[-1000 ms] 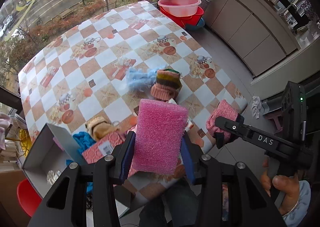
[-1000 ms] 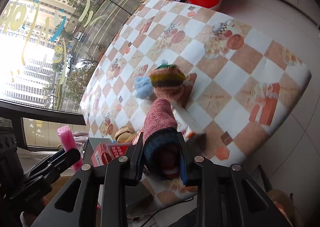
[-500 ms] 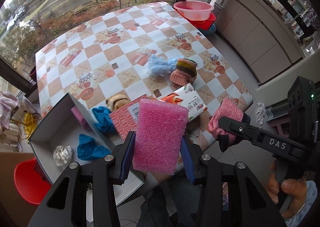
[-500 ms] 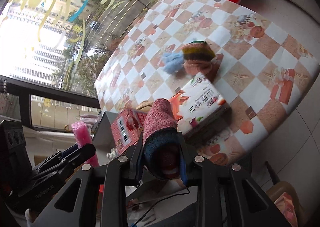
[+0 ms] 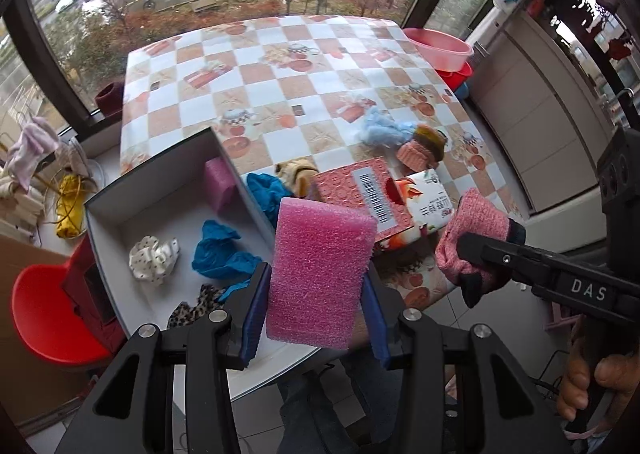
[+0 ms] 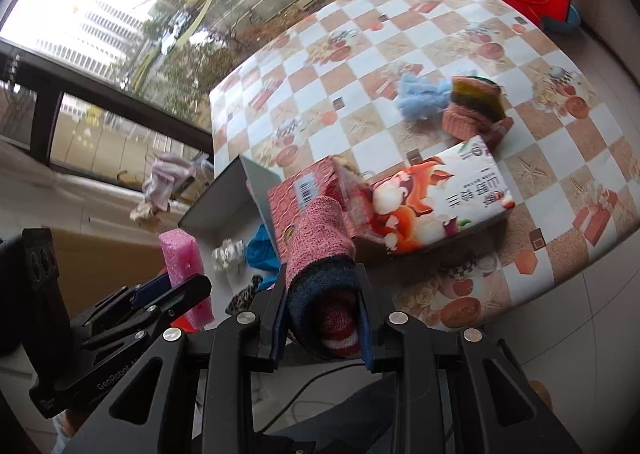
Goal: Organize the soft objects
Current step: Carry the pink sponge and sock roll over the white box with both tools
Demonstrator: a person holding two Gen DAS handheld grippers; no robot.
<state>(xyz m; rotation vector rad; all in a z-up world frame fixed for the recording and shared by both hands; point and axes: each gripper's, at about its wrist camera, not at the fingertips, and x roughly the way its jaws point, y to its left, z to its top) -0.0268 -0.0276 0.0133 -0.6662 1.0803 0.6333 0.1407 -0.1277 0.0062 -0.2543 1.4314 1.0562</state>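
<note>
1. Your left gripper (image 5: 316, 294) is clamped on a pink foam block (image 5: 320, 274), held upright in the air over the near edge of the white box (image 5: 120, 214).
2. Your right gripper (image 6: 322, 328) is squeezed around a rolled pink sock w/ dark cuff (image 6: 320, 254); it hangs off the table's near edge, just in front of the two cartons.
3. Inside the box: a 2nd pink foam piece (image 5: 218, 184) against the far wall, a blue cloth (image 5: 220, 250), a white dotted scrunchie (image 5: 154, 254) and a leopard-print scrunchie (image 5: 192, 308) near the front.
4. On the checkered table (image 5: 280, 66): red carton w/ barcode (image 5: 360, 194) touching the white printed carton (image 5: 428, 202); behind them a tan plush item (image 5: 296, 174) and another blue cloth (image 5: 268, 190) draped at the box wall.
5. Further back: a striped knit hat (image 5: 422, 146) beside a light-blue fluffy piece (image 5: 380, 130), touching.
6. Pink basin (image 5: 438, 48) sits past the table's far right corner.
</note>
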